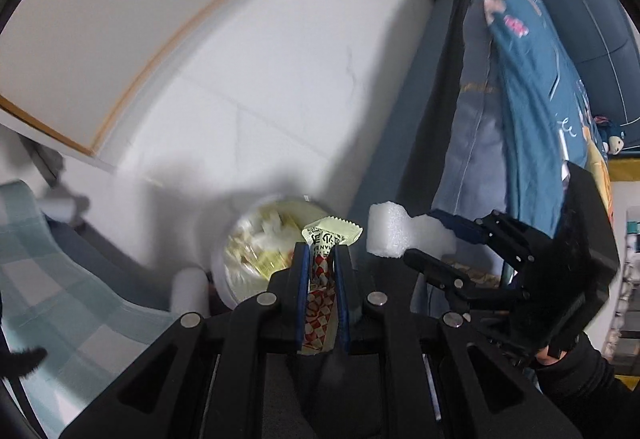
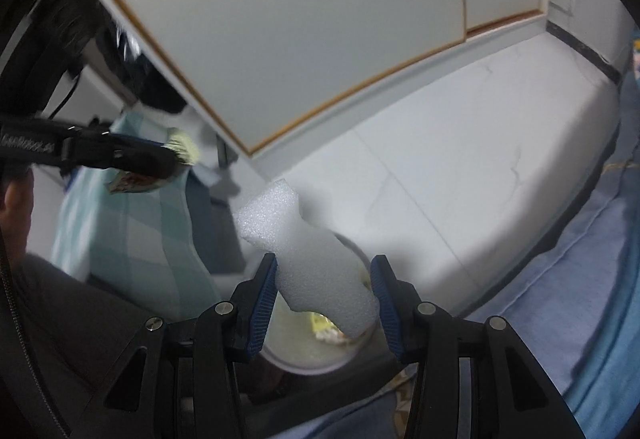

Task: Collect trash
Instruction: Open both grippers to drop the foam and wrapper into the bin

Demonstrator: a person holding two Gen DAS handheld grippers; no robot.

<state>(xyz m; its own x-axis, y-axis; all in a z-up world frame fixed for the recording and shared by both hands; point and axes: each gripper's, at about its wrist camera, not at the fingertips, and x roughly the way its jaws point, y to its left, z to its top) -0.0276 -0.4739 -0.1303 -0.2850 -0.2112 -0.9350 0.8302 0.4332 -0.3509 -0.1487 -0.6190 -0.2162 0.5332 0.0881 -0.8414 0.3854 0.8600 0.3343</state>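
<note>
**Both Grippers Loaded Above the Bin**

Now a snack wrapper (image 1: 320, 279) is held in the left gripper (image 1: 322, 259), whose blue-padded jaws are closed tight on it; its pale yellow crimped end sticks out past the fingertips, and the red-and-white checked part is pinched between the pads. A white foam piece (image 2: 308, 259) is clamped between the jaws of the right gripper (image 2: 324, 275), which are set partly apart to its width, with the blocky end of the foam jutting up and to the left. Below both grippers a round white trash bin (image 1: 224, 279) is seen on the pale tiled floor (image 1: 280, 87), with yellowish and white scraps already inside. A checked light-green cloth (image 1: 52, 259) is draped to the left of the bin, and blue patterned bedding (image 1: 528, 99) hangs at the right. A gloved hand (image 1: 568, 363) is visible at the right gripper's rear in the left wrist view.
</note>
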